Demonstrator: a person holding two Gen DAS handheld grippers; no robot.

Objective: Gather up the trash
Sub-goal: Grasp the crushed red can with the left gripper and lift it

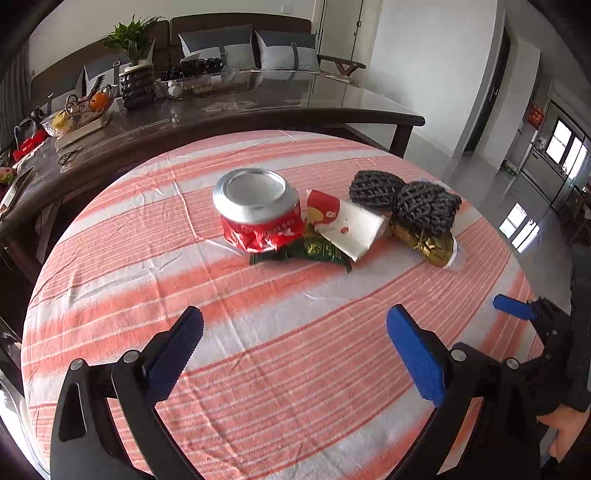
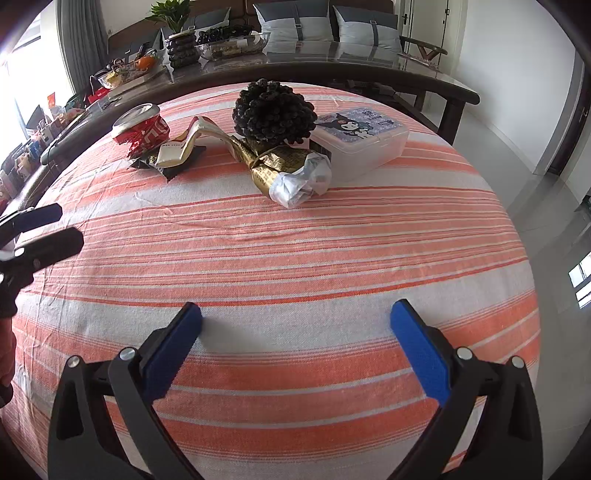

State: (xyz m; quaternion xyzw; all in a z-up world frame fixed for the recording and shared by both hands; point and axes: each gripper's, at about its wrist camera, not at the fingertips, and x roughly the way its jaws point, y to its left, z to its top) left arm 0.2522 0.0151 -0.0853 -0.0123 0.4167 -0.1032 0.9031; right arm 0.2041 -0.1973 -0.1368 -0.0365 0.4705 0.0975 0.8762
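A crushed red can (image 1: 258, 212) (image 2: 142, 129) lies on the striped cloth, with a white and red paper wrapper (image 1: 347, 225) (image 2: 181, 146) and a dark green wrapper (image 1: 314, 253) beside it. A gold wrapper with crumpled white paper (image 1: 424, 242) (image 2: 291, 171) lies to the right. A black knitted item (image 1: 406, 201) (image 2: 273, 112) sits behind it. My left gripper (image 1: 295, 328) is open and empty, short of the can; it also shows in the right wrist view (image 2: 48, 225). My right gripper (image 2: 295, 321) is open and empty, short of the gold wrapper.
A translucent lidded box (image 2: 364, 138) with a cartoon lid stands right of the knitted item. Behind the round table (image 2: 332, 258) is a dark glass-topped table (image 1: 258, 107) with a plant, bowls and scissors. A sofa with cushions (image 2: 317, 22) stands at the back.
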